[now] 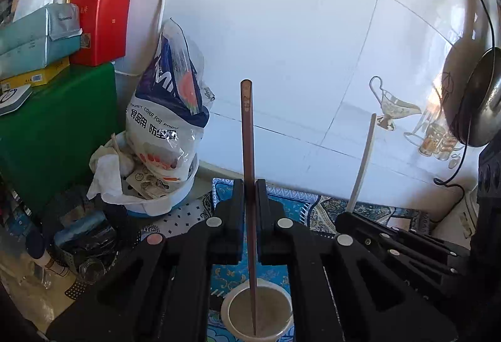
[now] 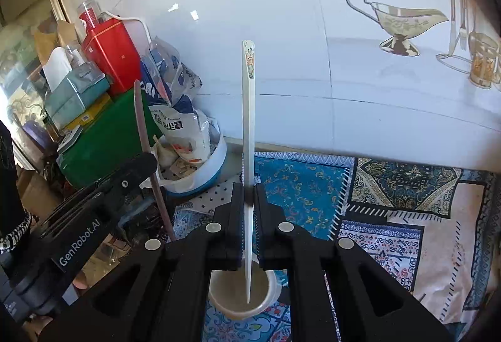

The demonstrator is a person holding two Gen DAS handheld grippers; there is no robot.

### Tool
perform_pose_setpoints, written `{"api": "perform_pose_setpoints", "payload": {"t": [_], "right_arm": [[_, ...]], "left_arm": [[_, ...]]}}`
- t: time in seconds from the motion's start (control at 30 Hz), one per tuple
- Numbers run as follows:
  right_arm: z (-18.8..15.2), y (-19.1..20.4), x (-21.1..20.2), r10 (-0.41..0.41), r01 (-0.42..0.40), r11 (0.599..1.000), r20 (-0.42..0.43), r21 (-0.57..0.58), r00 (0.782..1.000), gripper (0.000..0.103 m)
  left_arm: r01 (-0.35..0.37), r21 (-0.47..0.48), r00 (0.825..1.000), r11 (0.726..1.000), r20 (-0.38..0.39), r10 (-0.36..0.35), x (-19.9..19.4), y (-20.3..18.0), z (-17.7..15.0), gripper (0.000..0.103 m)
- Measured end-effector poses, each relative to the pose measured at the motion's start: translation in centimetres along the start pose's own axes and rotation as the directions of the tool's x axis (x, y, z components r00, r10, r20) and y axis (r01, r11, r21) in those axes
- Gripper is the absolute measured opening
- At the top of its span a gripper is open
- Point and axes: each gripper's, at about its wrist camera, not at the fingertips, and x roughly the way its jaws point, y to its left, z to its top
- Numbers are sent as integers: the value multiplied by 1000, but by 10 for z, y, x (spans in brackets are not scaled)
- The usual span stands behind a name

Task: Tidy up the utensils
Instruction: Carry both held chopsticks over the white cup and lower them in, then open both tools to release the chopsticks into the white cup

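Observation:
My left gripper is shut on a dark brown chopstick, held upright with its thin tip down inside a white cup on the patterned cloth. My right gripper is shut on a white chopstick, also upright, its tip in a white cup below the jaws. The right gripper and its white chopstick show at the right of the left wrist view. The left gripper and the brown chopstick show at the left of the right wrist view.
A patterned blue cloth covers the table against a white tiled wall. At the left stand a white bowl with a plastic bag, a green box, a red tin and tissue boxes. A metal pot hangs right.

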Motion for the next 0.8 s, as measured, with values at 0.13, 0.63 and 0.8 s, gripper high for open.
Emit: {"api": "perform_pose_setpoints", "payload": {"t": [0.13,0.63,0.8], "right_arm": [[-4,-5,21,7,-7,1000,-47,3,999,6],[-26,-15,42,-10,5,1000,-181,-29,983,6],[-24,-12,36,-16,6,999,-196,-47,980,6]], "left_arm": [[-18,8,999,1000,-28,18,23,1,-7,4],[18,48,974,999,-229,-6,58,6,-49,4],[41,58,958,997,-285,-23,53,5,-54,4]]}}
